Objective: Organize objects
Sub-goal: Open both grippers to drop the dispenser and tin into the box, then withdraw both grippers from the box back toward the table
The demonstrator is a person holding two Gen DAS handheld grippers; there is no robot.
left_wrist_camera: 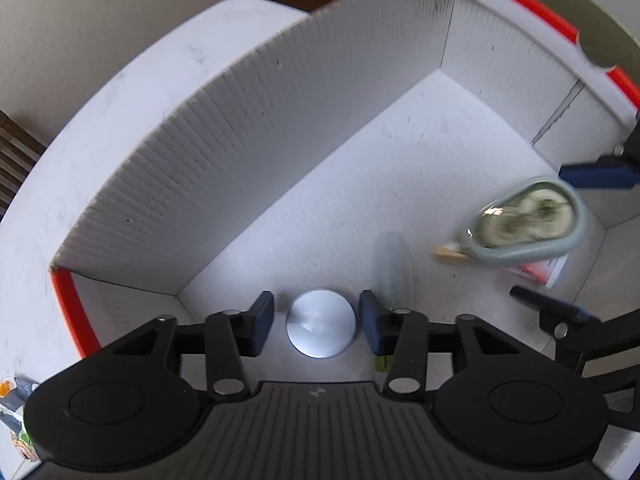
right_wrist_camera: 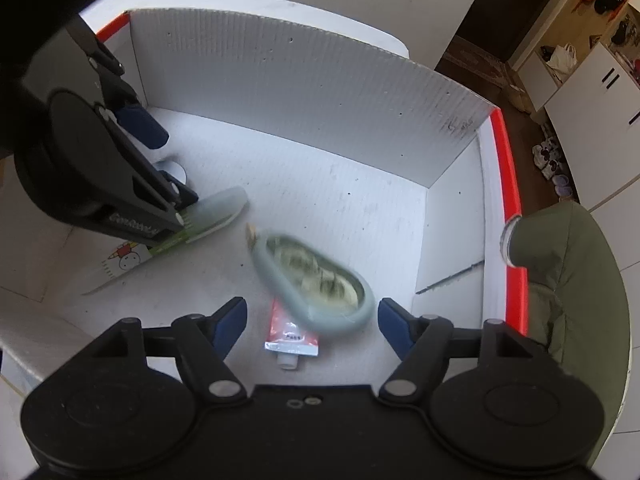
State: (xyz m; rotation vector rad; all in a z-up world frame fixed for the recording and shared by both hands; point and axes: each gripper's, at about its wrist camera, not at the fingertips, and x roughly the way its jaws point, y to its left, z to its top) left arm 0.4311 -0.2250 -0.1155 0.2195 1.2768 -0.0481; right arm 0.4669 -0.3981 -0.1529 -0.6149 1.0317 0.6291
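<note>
Inside white corrugated box with red rim (right_wrist_camera: 304,92). Left gripper (left_wrist_camera: 321,322) spread wide around small round silvery disc (left_wrist_camera: 321,323), clear of it. Right gripper (right_wrist_camera: 312,322) wide open, empty, over blurred grey-green oval pouch (right_wrist_camera: 316,284) lying across red-and-white tube (right_wrist_camera: 291,334).

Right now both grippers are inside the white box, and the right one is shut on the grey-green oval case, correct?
Not quite. Both are inside the white box, but the right gripper is open; the right wrist view shows the blurred oval case between its spread fingers, ungripped.
</note>
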